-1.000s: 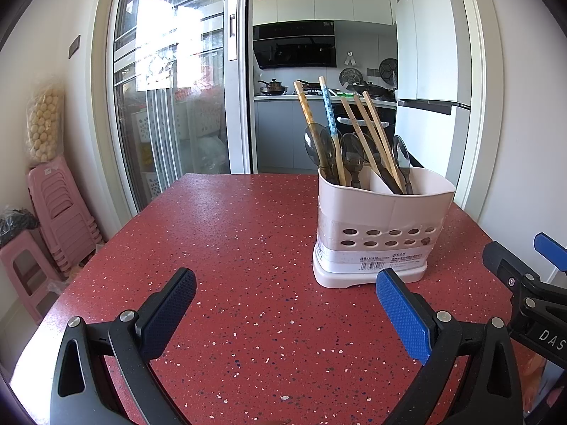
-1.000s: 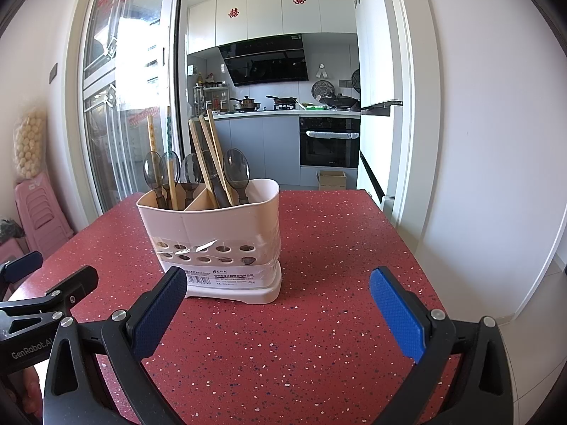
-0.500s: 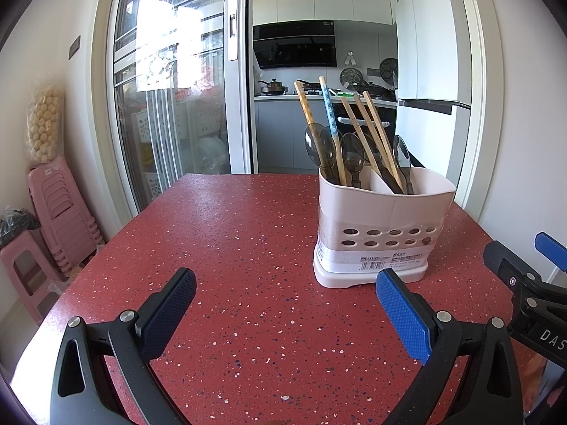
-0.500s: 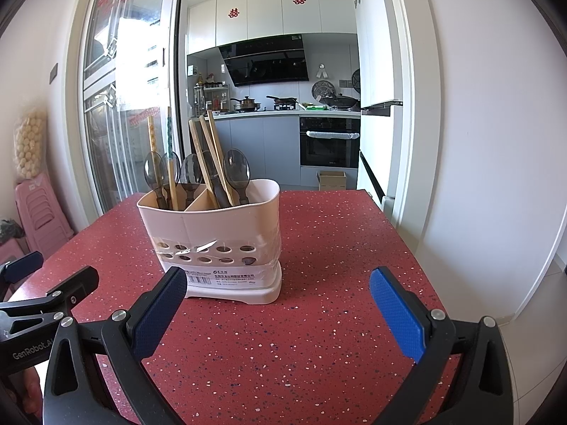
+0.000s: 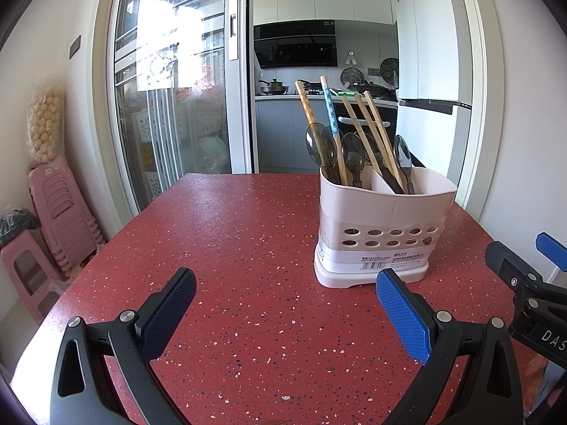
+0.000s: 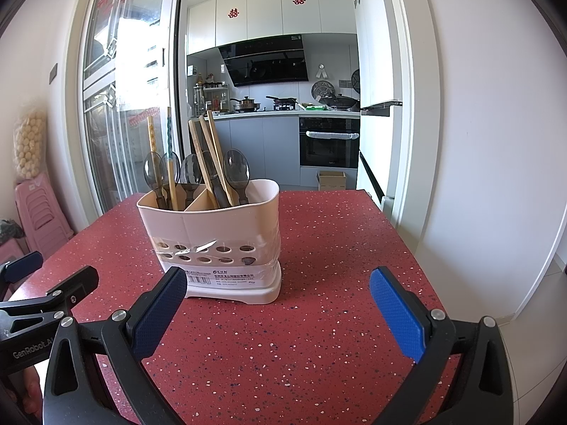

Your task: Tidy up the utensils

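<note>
Spoons (image 5: 352, 154) and chopsticks (image 5: 377, 131) stand sorted in the divided caddy (image 6: 216, 237) on the red surface (image 5: 255, 248); left gripper (image 5: 285, 299) and right gripper (image 6: 278, 299) hover short of it, fingers apart, empty, likely finished.

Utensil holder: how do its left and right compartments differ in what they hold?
In the utensil holder, the left compartment has two separated chopsticks, one teal-patterned, and three spoons. The right compartment has three plain wooden chopsticks bunched together, leaning left, and one clearly visible spoon. Both mix spoons and chopsticks, handles down.
</note>
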Available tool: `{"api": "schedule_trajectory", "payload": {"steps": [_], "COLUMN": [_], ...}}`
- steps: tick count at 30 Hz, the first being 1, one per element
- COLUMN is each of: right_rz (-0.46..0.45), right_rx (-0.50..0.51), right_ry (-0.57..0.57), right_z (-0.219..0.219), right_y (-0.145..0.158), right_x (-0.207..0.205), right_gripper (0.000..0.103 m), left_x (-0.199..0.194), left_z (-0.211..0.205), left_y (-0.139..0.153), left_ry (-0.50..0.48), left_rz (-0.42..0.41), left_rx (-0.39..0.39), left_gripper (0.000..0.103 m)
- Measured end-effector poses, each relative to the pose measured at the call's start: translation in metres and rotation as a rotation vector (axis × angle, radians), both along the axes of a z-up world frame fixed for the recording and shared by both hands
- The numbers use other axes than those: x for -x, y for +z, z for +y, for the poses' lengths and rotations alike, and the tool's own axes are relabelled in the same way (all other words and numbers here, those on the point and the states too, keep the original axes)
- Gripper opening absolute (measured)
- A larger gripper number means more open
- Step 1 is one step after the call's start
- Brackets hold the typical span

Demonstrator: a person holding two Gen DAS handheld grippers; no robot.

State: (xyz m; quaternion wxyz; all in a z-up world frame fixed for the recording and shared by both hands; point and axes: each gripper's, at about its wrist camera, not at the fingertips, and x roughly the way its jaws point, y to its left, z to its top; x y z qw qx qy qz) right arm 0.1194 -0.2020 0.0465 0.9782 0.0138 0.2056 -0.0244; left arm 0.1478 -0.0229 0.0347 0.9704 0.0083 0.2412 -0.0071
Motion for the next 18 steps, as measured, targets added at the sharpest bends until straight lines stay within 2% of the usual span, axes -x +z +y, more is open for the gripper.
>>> {"api": "schedule_trajectory", "payload": {"steps": [18], "right_rz": [0.0], "right_rx": [0.0], "right_ry": [0.0], "right_z": [0.0003], "right_y": [0.0001], "right_x": [0.0003], "right_gripper": [0.103], "left_x": [-0.0007], "left_z": [0.001], "left_y": [0.0004], "left_ry": [0.0], "left_rz": [0.003], "left_rx": [0.004], "left_gripper": [0.103]}}
